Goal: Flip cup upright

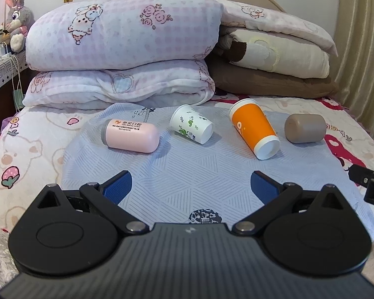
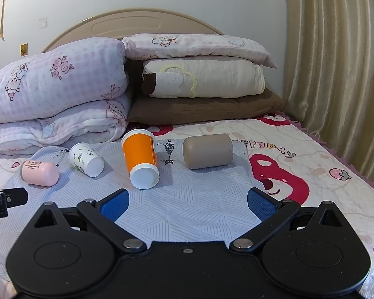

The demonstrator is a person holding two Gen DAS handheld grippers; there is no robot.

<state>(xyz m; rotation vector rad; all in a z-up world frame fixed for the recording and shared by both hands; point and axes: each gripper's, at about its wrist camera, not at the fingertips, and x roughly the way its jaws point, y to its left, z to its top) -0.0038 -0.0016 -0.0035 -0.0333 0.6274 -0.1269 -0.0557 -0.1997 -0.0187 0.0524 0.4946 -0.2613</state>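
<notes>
Several cups lie on their sides in a row on a pale blue mat on the bed. From left to right: a pink cup, a white cup with green prints, an orange paper cup, and a brown cup. My left gripper is open and empty, in front of the row and apart from it. My right gripper is open and empty, also in front of the row.
Folded pink quilts and stacked pillows stand behind the cups by the headboard. A curtain hangs at the right. A nightstand with a plush rabbit is at the far left. The printed bedspread surrounds the mat.
</notes>
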